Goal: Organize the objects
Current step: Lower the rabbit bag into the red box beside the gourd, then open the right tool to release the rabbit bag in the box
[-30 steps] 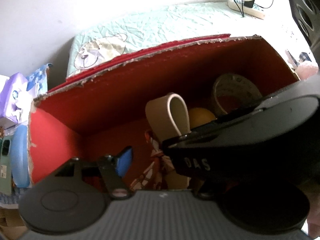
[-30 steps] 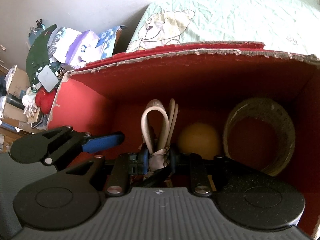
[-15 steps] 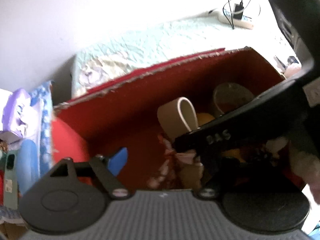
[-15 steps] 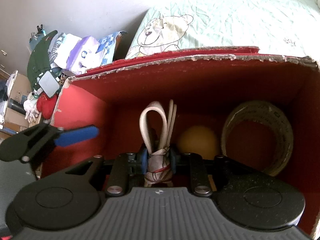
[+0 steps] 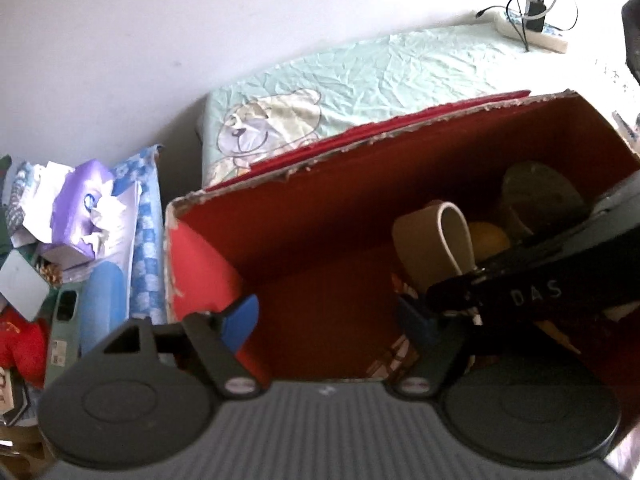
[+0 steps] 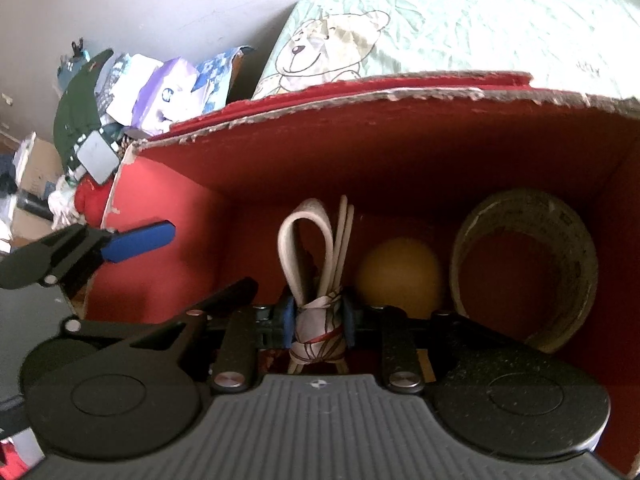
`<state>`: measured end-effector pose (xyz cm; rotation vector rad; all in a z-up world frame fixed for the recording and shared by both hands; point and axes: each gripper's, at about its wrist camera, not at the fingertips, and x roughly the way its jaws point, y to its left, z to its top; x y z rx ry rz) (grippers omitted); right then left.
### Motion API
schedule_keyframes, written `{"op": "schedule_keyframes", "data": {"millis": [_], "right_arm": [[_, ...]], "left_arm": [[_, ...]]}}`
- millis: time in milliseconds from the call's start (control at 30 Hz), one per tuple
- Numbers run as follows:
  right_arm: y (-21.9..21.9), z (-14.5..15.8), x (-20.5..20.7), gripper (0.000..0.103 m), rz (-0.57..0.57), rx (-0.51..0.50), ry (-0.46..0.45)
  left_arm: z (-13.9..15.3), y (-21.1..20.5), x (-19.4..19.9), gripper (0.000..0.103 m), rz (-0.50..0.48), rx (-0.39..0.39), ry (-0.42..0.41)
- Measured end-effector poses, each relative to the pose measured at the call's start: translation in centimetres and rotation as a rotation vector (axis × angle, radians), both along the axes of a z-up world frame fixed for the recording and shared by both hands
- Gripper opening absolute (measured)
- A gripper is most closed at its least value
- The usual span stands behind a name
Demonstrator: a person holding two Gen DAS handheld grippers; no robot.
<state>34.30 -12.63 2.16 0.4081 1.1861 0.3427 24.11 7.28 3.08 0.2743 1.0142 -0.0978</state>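
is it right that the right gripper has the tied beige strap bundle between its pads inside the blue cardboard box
Not quite: the cardboard box is red, not blue, as the right wrist view shows. The right gripper does have the tied beige strap bundle between its pads, jaws opening.

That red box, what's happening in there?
A person with two hand-held grippers is tidying things into the red box. The right gripper has a bundled beige strap between its fingers, jaws opening, beside a yellow ball and a tape roll. The left gripper is open, closing, with nothing between its fingers.
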Motion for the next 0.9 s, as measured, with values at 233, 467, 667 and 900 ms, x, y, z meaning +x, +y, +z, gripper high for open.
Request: {"op": "schedule_keyframes", "data": {"millis": [233,467,667,900], "right_arm": [[0.3,0.5,-0.4,0.028,0.0,-0.024,-0.041],[0.3,0.0,0.1,0.03,0.016,-0.01,0.011],[0.4,0.3,-0.3,0.028,0.018,-0.026,-0.008],[-0.6,-0.5,0.3,0.029,0.0,0.033,0.06]], "left_arm": [[-0.8,-0.3,0.5,0.08,0.011,0.061,0.037],[-1.2,-0.6,0.3,0.084,-0.013,0.065,0.048],[-1.2,-0.6,0.0,0.084,-0.023,0.052,0.033],[-0.6,0.2,-0.5,0.081,-0.06,-0.012,0.0]]}}
